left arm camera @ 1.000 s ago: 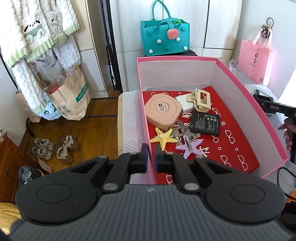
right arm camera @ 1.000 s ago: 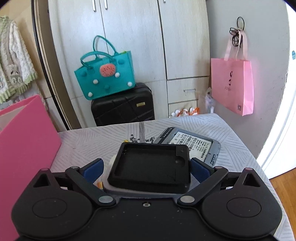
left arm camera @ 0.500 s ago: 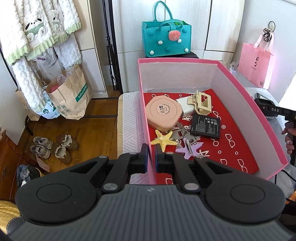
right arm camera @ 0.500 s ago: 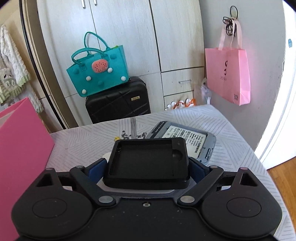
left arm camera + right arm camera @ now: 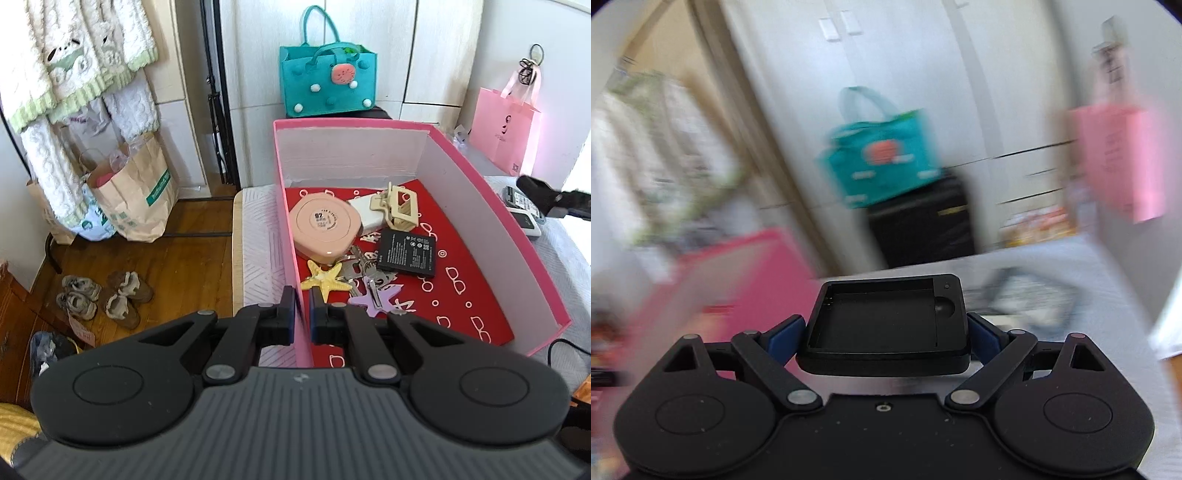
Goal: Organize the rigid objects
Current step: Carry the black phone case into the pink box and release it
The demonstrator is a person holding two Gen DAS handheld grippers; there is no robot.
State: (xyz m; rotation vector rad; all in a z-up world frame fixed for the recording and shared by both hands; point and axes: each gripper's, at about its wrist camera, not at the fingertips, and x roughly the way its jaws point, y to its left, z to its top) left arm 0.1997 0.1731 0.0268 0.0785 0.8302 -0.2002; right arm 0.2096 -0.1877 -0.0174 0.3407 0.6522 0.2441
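The right gripper (image 5: 886,328) is pinching a black tray (image 5: 886,321) at lower centre, carrying it; heavy blur suggests transit toward the pink box (image 5: 517,236). The left gripper (image 5: 302,314) is clamping the box's near wall at lower centre, steadying it. Next move, by judgement: lowering the tray onto bare red lining at lower right. The compact (image 5: 325,232), battery (image 5: 406,253), keys (image 5: 364,271) and clip (image 5: 400,208) are crowding the middle.
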